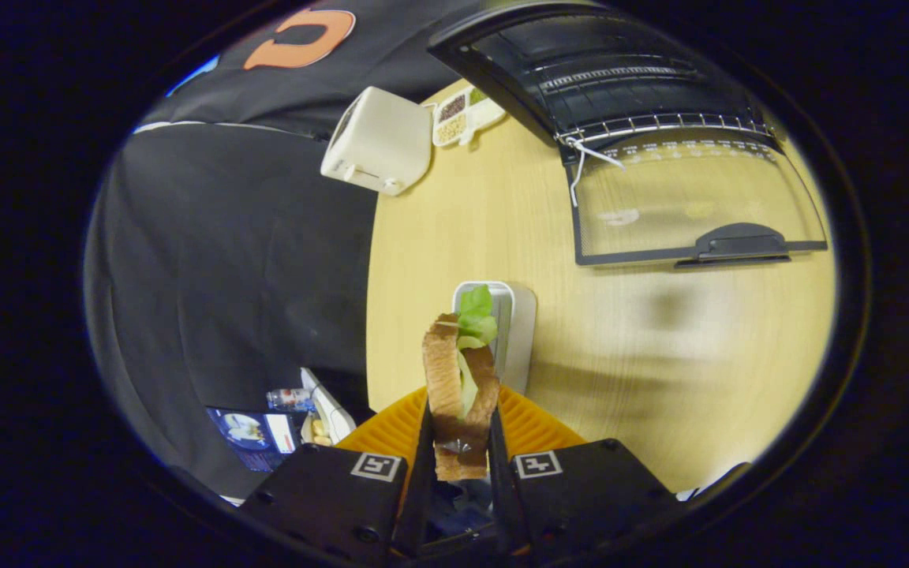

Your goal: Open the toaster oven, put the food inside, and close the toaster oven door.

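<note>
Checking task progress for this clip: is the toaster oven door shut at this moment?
No. The toaster oven door lies folded down open on the table, while the gripper holds the sandwich between its fingers.

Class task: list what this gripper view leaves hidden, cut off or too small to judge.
1. Sandwich base: hidden between the fingers pressing it.
2. Oven interior: dark, top cut off; open door in front.
3. Plate: mostly behind the gripper.
4. Seasoning tray contents: too small.

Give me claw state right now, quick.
Claw: shut on the sandwich, both fingers pressing its sides, held above the orange plate. The toaster oven door lies open beyond it.
</note>
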The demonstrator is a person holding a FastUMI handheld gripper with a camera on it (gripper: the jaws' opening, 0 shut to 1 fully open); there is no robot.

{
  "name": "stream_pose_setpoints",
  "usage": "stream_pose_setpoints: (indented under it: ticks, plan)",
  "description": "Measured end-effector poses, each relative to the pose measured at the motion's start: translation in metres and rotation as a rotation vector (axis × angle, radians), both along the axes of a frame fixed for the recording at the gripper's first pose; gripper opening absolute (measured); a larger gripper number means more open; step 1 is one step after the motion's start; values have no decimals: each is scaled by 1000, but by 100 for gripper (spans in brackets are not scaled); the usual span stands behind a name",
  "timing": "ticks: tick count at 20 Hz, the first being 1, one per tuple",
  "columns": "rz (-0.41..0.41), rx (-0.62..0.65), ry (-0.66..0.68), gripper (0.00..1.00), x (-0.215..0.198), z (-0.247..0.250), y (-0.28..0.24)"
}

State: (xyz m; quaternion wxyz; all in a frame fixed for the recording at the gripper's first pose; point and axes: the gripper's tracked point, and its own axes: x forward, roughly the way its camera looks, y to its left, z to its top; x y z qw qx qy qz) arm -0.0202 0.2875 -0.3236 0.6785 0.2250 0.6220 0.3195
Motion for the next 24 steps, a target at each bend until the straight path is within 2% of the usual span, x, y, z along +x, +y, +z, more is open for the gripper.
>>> stream_pose_setpoints:
  ticks: [3, 5, 9, 13, 16, 19, 24]
  plan:
    - [-49, 65, -29, 39, 9, 41, -16]
    - [-110, 107, -78, 39, 25, 71, -37]
    - [-287, 155, -174, 39, 67, 107, -96]
    - [-483, 207, -163, 39, 109, 96, -139]
    - [-616, 272, -163, 39, 142, 73, -151]
    - [-783, 358, -186, 39, 180, 50, -155]
    - [-966, 487, -227, 38, 238, 30, -155]
